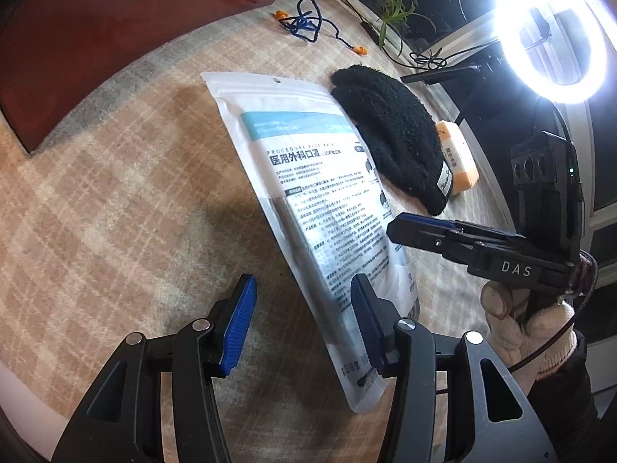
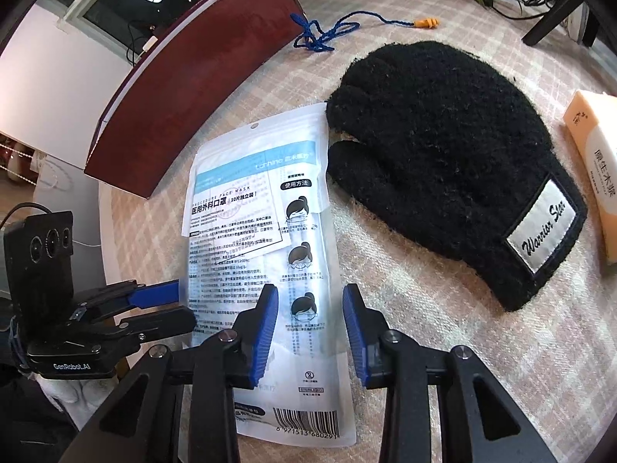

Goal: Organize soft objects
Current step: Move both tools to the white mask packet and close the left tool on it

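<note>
A white pack of surgical masks lies flat on the plaid cloth. A black fuzzy glove with a "Warrior Star" label lies just to its right. My left gripper is open over the pack's near left part, its right finger above the pack. My right gripper is open over the pack's lower right edge. In the left wrist view the right gripper comes in from the right over the pack's edge. In the right wrist view the left gripper is at the pack's left edge.
A dark red box stands at the back left. Orange earplugs on a blue cord lie behind. An orange tissue pack lies right of the glove. A ring light and plants stand at the right edge.
</note>
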Motion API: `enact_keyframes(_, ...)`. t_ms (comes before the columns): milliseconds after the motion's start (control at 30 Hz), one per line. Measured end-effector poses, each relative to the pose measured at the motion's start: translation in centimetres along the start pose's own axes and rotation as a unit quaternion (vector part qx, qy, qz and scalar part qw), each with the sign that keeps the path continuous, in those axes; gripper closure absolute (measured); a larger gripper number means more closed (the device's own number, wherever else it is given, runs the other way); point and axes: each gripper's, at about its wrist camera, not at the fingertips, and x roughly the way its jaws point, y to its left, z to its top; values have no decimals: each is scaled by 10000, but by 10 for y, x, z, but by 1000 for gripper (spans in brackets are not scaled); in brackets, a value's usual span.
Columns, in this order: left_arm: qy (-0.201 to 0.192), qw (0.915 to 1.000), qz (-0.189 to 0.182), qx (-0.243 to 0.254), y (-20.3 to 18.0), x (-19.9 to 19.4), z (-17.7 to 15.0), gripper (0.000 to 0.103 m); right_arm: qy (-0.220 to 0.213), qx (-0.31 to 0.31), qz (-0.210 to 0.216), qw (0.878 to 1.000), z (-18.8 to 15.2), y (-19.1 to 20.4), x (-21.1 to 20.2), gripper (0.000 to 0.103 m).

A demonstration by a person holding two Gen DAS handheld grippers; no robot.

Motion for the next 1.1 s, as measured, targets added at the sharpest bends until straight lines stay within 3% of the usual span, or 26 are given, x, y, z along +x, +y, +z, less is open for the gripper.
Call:
enact_keyframes(367, 75, 9993, 85, 356, -16, 5, 9, 56, 91, 377, 756, 9964, 3, -19, 1, 70)
enact_keyframes(500, 98, 9979, 282, 582, -20, 6, 11, 56, 81, 473, 822, 9955, 4, -23, 4, 69)
enact_keyframes(700, 122, 9980, 336, 530, -13, 7, 14, 56, 70, 475, 1065, 9932, 7, -29, 3, 67)
enact_keyframes(1100, 147, 9982, 238, 536, -15, 6, 16, 56, 191, 182, 788, 9965, 11, 5, 18, 67)
